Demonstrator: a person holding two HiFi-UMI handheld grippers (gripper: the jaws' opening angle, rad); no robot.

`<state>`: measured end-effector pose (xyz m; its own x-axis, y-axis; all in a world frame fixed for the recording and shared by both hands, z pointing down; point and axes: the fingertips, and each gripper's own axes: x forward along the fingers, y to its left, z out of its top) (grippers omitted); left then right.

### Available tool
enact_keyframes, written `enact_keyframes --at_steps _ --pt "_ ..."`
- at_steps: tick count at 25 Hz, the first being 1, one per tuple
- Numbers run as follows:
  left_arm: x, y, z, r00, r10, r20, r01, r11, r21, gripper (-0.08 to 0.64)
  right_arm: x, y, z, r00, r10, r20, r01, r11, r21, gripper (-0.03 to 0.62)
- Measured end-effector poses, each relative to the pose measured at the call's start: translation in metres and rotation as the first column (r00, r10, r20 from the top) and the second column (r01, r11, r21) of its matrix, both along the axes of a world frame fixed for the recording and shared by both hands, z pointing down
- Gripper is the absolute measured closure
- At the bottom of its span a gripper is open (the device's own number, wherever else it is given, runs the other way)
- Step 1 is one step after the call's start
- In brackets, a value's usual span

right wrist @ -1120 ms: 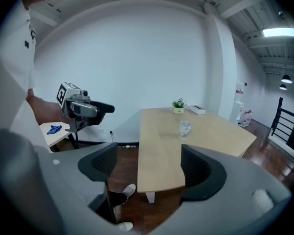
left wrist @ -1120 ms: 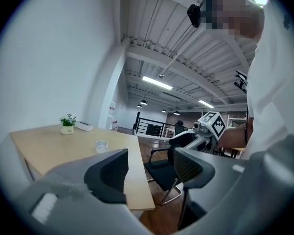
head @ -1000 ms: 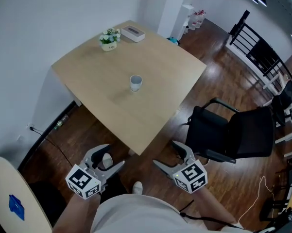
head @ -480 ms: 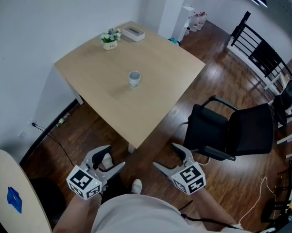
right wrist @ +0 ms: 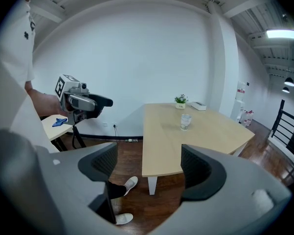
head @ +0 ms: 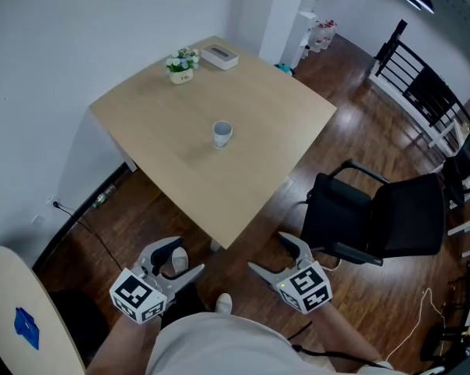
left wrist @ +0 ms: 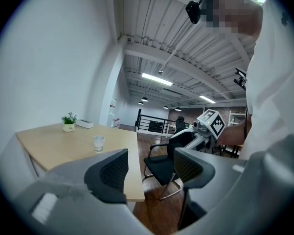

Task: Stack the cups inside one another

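A single clear cup (head: 222, 133) stands upright near the middle of the light wooden table (head: 148, 123); it also shows small in the left gripper view as the cup (left wrist: 99, 143) and in the right gripper view as the cup (right wrist: 186, 122). Both grippers hang well short of the table, over the floor near my body. My left gripper (head: 174, 258) is open with nothing between its jaws. My right gripper (head: 280, 255) is open and empty too.
A small potted plant (head: 181, 64) and a white box (head: 220, 55) sit at the table's far corner. A black chair (head: 375, 217) stands right of the table. A round side table (head: 16, 319) with a blue cloth (head: 25, 328) is at lower left.
The view has shifted slightly; the table and cup sit a little lower and to the right in frame. Both grippers stay open in about the same place.
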<state>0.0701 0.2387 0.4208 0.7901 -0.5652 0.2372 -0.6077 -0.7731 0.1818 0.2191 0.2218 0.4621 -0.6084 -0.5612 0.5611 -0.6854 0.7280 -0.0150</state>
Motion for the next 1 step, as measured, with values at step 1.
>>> enact_keyframes --at_steps 1 --pt "-0.0016 -0.0039 0.0004 1.0 0.001 -0.002 -0.001 1.0 -0.001 0.25 -0.0017 -0.0047 0.0004 1.0 -0.001 -0.002 0.001 1.0 -0.001 0.192"
